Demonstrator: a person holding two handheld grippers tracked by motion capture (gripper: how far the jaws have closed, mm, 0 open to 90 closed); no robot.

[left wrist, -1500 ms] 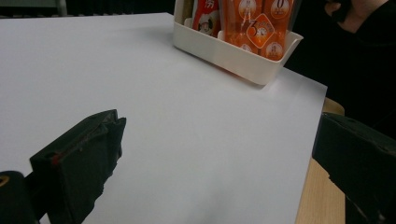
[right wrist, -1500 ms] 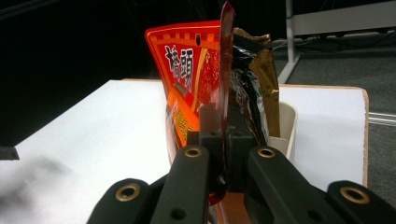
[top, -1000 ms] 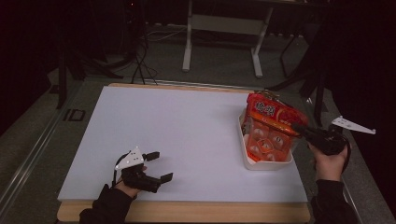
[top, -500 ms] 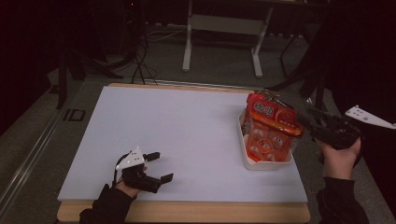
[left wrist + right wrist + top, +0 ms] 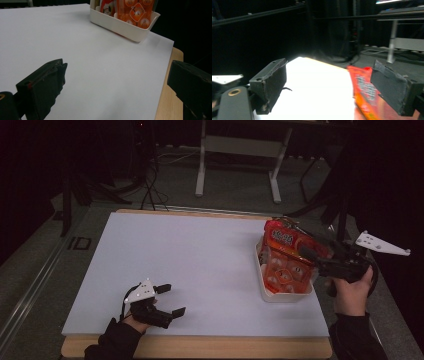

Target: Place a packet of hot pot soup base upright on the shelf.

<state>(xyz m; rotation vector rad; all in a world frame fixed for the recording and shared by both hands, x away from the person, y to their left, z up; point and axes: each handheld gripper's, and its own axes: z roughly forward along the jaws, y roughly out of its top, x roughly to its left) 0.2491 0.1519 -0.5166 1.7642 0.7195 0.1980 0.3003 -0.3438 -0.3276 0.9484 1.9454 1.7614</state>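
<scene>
White surface [image 5: 200, 265] on a wooden board, dim room. Left gripper [image 5: 165, 301] sat low at the near left corner of the surface, held by the person's left hand [image 5: 137, 319] in a dark sleeve, grey plate on top. Its jaws were spread wide, nothing between them; in the left gripper view the left gripper [image 5: 115, 82] looked across bare white sheet toward the bin.

White plastic bin [image 5: 285, 295] stood at the right side of the surface, near the right edge, well apart from the left gripper. It held orange snack packets [image 5: 285, 267] standing upright, and a red-orange bag [image 5: 287, 240] stuck out above its far end, tilted. From the left gripper view the white plastic bin [image 5: 120, 23] showed orange snack packets [image 5: 136, 11] with round print, text too small to read.

Right gripper [image 5: 312, 256] was held up at the right edge by the right hand [image 5: 350, 292], just beside the bin, jaws pointing left over the packets. In the right gripper view the right gripper [image 5: 328, 85] had jaws spread, empty, with the red-orange bag [image 5: 364, 90] blurred just beside the right jaw; touching or not, could not tell.

Beyond the far edge: grey floor, white frame legs [image 5: 237, 165], dark cables [image 5: 150, 185], dark stands. Nothing lay on the surface between the two grippers.
</scene>
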